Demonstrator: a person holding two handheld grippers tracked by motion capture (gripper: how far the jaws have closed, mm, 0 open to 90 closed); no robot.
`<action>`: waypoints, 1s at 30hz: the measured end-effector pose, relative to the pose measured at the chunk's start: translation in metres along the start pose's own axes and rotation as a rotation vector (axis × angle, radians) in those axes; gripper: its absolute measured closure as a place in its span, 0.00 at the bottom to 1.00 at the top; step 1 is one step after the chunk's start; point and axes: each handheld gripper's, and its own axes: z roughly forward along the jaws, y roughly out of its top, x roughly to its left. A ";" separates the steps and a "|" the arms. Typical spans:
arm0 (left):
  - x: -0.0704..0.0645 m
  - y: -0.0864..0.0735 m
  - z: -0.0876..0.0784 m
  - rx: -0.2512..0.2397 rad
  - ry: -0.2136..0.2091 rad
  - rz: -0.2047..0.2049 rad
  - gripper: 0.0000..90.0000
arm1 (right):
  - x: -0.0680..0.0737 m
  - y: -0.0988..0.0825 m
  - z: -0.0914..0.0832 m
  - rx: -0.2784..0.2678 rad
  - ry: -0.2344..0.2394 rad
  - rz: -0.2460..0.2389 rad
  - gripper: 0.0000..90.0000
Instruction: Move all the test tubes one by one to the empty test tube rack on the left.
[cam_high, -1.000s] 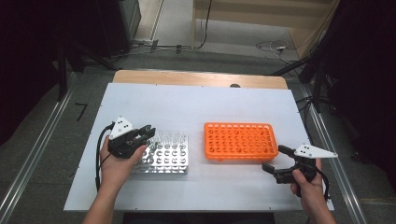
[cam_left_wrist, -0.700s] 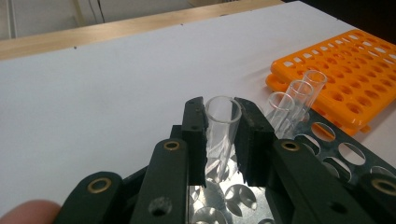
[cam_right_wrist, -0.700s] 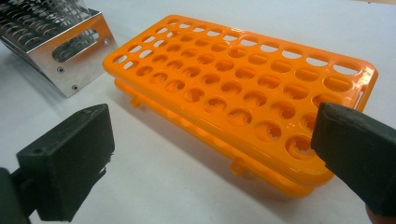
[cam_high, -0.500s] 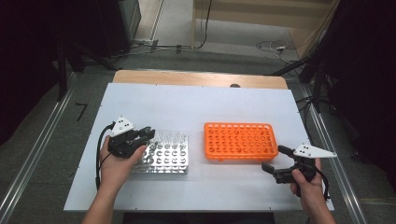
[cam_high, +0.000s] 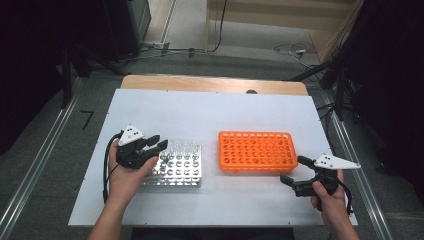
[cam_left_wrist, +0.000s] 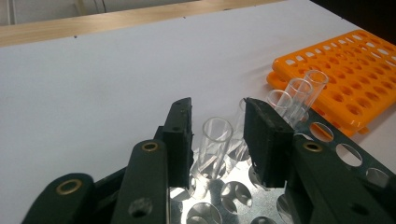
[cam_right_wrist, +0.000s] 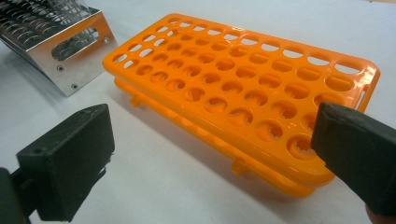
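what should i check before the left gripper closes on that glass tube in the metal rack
1. Left gripper open: ok, its jaws stand apart.
2. Tube between the jaws: ok, a clear glass tube stands in the gap in the left gripper view.
3. Pads clear of neighbouring tubes: cannot tell, another tube sits close behind the right-hand jaw.
4. Tube upright in the metal rack: not ok, it looks tilted.
5. Orange rack has free holes: ok, the holes in sight hold nothing.
6. Right gripper out of the way: ok, open beside the orange rack's near right corner, holding nothing.
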 end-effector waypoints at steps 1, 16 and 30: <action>0.000 0.000 -0.001 -0.006 -0.006 -0.001 0.66 | 0.000 0.000 0.000 0.000 0.000 0.000 0.00; -0.002 -0.004 -0.018 -0.086 -0.095 0.014 0.07 | -0.001 0.000 0.001 -0.005 -0.002 0.003 0.00; -0.004 -0.022 -0.037 -0.139 -0.141 0.020 0.00 | -0.004 -0.001 -0.001 -0.013 -0.009 0.006 0.00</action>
